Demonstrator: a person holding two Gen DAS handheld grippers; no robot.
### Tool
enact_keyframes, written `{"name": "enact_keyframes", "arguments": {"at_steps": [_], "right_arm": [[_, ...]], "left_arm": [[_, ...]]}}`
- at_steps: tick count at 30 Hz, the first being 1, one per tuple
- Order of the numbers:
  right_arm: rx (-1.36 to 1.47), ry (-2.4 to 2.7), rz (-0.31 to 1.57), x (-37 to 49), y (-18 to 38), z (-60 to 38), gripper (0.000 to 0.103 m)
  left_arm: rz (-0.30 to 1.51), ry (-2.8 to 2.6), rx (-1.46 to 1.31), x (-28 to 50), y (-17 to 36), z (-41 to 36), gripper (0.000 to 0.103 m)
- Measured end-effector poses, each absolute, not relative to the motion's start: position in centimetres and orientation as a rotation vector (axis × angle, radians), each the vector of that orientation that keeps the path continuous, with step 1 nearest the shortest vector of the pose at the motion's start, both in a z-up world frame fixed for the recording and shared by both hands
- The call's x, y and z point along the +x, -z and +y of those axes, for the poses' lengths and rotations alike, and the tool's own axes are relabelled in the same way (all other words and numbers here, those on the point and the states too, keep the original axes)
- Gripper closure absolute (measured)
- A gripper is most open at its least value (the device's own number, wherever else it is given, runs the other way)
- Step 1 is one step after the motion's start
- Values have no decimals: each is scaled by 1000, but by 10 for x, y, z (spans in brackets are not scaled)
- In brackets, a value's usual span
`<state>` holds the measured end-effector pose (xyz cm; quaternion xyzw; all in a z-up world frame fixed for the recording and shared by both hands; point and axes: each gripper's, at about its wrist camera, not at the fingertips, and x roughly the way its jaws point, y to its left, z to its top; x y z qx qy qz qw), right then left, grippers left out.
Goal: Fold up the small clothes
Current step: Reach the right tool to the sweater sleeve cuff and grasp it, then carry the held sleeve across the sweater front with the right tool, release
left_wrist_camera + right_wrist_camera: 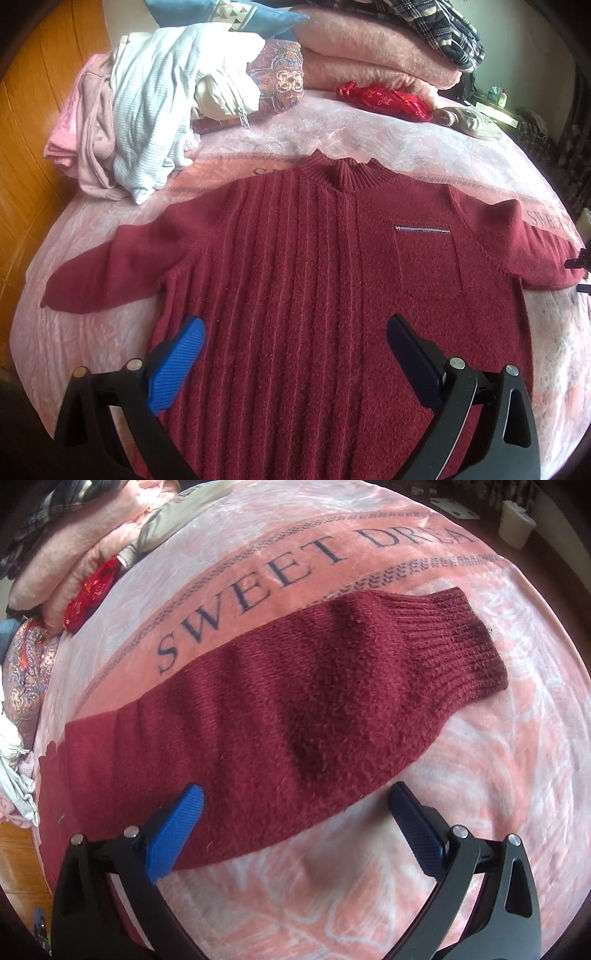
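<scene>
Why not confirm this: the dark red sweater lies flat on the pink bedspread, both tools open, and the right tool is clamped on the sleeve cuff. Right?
Not quite. The right tool is open and holds nothing; the right wrist view shows the sleeve cuff lying free beyond it. The dark red sweater does lie flat on the pink bedspread, and the left tool is open.

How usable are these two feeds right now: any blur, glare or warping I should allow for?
Left wrist view: sharp, daylit, no glare; fisheye bows the bed edges around the red sweater. Right wrist view: sleeve knit crisp, dark shadow bands across it, lettering curved by distortion, corners vignetted black.
</scene>
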<state>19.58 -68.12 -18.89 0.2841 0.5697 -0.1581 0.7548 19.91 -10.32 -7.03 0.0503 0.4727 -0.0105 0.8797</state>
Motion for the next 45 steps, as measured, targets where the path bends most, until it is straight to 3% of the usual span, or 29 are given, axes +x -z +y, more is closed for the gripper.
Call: {"name": "enact_keyframes", "arguments": {"at_steps": [5,10,14,15,28,37,38,39,41,45], "right_arm": [[591,358,1241,204,188,-691,26],[574,366,1202,198,182,-699,60],[600,356,1145,187,174,-700,93],[584,364,1141,189,172,-695,93],[147,104,1012,239,74,-510,95],[-105,-143,1117,263,109,-341,93],[-102,-176,1126,261,115,-332,85],[-81,-226,1151,262,121,-325,61],[-6,-290,1168,259,127,-321,39],[184,-419,1196,255,122,-341,39]], "left_arm": [[999,1,104,209,82,-102,4],[1004,-8,116,215,89,-105,4],[1013,-10,112,224,93,-110,4],[1014,-12,108,226,94,-110,4],[1016,-21,91,246,99,-103,4],[1030,-41,41,265,105,-93,4],[1033,-42,32,267,106,-93,4],[1036,-43,26,270,108,-92,4],[1039,-41,15,275,110,-93,4],[1042,-26,24,283,115,-105,4]]}}
